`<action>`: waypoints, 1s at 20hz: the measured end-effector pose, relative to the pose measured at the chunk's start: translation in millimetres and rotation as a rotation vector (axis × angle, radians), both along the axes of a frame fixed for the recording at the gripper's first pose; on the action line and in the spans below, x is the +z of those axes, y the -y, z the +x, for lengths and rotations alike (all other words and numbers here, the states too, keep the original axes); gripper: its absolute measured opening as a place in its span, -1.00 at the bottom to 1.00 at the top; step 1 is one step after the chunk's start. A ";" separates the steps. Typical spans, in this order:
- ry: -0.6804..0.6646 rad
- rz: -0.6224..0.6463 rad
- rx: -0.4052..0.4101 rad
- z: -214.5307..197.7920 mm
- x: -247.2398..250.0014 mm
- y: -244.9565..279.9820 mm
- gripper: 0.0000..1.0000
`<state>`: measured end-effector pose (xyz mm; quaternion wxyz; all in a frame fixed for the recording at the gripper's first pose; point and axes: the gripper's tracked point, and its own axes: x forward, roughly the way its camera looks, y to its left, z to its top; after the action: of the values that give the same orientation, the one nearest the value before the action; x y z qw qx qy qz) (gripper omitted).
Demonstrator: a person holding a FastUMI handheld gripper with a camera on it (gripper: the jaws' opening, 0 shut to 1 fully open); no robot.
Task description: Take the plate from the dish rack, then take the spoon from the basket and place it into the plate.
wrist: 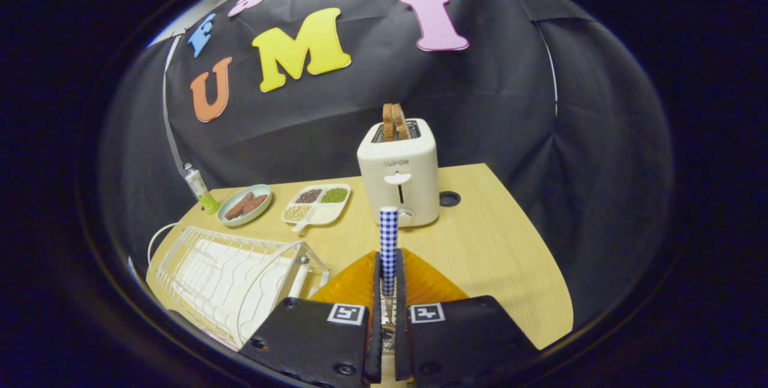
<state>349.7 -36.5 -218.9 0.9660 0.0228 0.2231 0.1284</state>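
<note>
The table carries everything here, and on it the white wire rack lies off to the left of the jaws with no plate standing in its slots, which reads as the first step done. The orange plate lies flat on the table directly beneath and just ahead of the gripper, its ribbed rim showing on either side of the fingers. Beyond it, well apart, stands a white toaster with two slices of toast sticking up from its slot, and further left sit a divided tray of beans, a small dish of reddish strips and a bottle at the table's far corner. None of these belong to the job. The jaws are clenched on the spoon: its blue-and-white checked handle rises upright from between the fingers, and a thin metal part of it shows low in the narrow gap, with the bowl end hidden. The basket cannot be made out with any certainty. So, by my judgement, the spoon is already taken and held above the plate; what is left is to lower it, let go so it rests in the plate, and draw the gripper clear.
</note>
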 end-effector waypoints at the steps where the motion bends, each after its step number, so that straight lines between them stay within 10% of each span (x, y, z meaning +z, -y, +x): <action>1: 0.015 -0.005 -0.009 -3.6 4.1 3.2 -0.72; 20: 0.316 -0.062 0.023 -174.8 123.6 -70.2 -0.72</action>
<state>175.0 33.7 -95.3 0.9878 -0.0301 0.0723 0.1346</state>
